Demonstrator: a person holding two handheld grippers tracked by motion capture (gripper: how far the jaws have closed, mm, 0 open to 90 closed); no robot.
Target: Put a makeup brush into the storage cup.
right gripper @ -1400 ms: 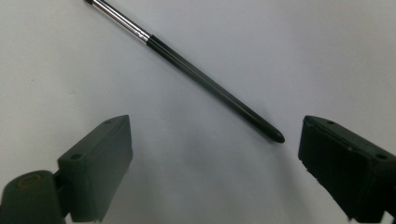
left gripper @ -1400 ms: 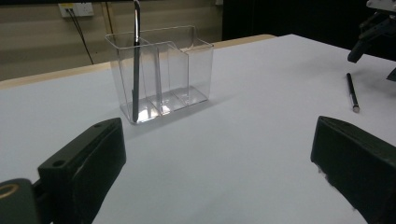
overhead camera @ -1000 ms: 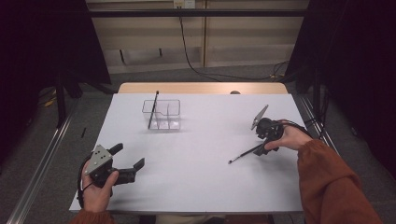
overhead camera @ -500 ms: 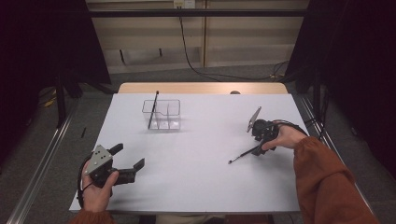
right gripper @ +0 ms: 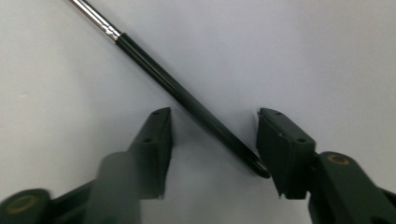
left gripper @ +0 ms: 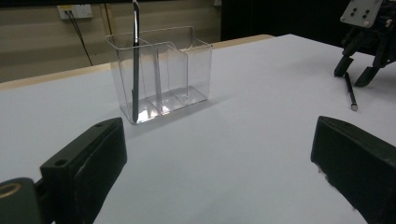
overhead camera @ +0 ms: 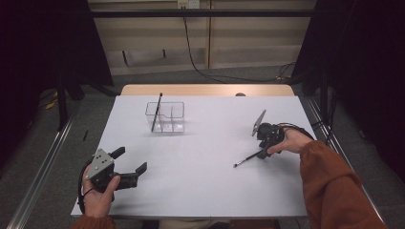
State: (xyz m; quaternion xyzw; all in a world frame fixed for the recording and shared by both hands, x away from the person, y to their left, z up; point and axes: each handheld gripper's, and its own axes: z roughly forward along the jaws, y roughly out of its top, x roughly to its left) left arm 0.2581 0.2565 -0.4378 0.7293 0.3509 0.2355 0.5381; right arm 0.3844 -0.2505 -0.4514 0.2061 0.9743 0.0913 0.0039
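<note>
Between our right gripper's (right gripper: 212, 140) jaws, which have just been closing but don't yet pinch it, lies a slim, glossy black pen (right gripper: 187, 100) with a silvery end, flat on the matte white table (overhead camera: 200, 167). Lifting and stowing remain, we judge. Well off, a clear ribbed plastic organizer (overhead camera: 165, 117) already holds another pen (overhead camera: 156, 112) upright. Our left gripper (overhead camera: 128, 167) gapes wide, empty.
</note>
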